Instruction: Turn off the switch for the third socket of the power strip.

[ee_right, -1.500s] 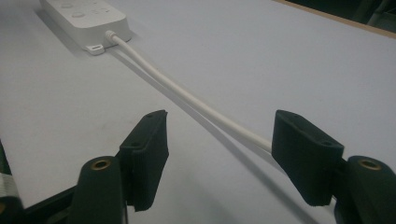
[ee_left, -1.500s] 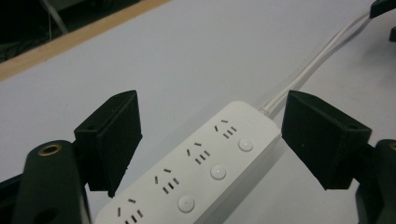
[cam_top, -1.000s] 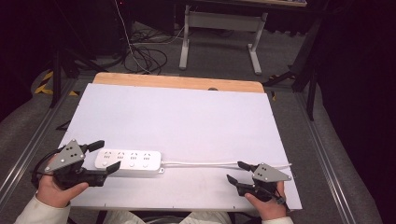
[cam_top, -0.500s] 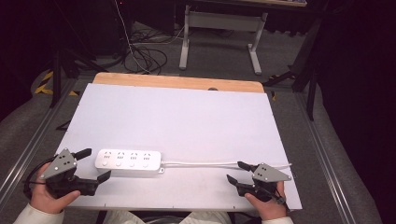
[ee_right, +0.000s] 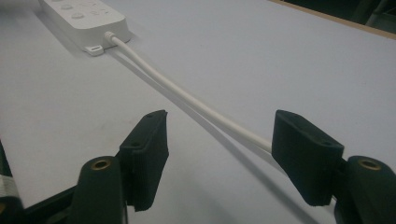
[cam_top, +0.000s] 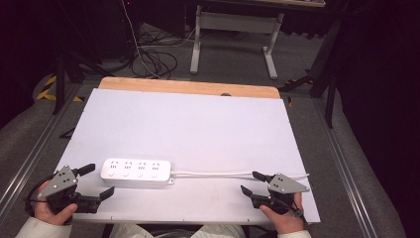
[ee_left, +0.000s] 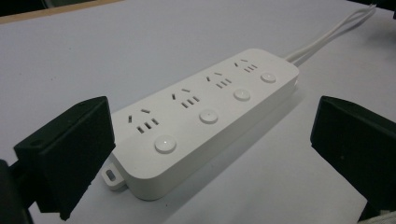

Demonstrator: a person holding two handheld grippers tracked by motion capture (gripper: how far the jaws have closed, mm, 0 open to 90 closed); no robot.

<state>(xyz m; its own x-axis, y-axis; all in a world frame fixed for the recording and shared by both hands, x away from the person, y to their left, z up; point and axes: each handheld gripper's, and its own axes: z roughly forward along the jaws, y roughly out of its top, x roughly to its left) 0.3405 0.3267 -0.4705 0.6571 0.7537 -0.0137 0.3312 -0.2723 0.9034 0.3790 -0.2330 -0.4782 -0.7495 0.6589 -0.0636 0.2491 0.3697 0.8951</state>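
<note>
On the white table (cam_top: 198, 124), seen from the high view, a power strip (cam_top: 136, 173) lies flat near the front edge, toward the person's left. Its white cord (cam_top: 218, 174) runs right along the surface to the table's right edge. The left gripper (cam_top: 96, 180) sits at the front left corner, held in a hand (cam_top: 49, 212), its jaws spread wide and empty, their tips just beside the strip's left end without touching it. The right gripper (cam_top: 250, 182) rests at the front right in the other hand (cam_top: 282, 218), jaws apart and holding nothing, with the cord passing just by the far jaw.

From the left gripper view, the strip (ee_left: 205, 116) lies slantwise between and beyond the two black jaws, which stand far apart at either edge. Four sockets and four round buttons show on its top, and a small mounting tab at its near end. The cord (ee_left: 336, 32) leaves the far end.

From the right gripper view, the jaws stand well open with nothing gripped. The cord (ee_right: 187, 98) runs from the strip (ee_right: 88, 18) at top left down toward the right jaw, lying on the table.
</note>
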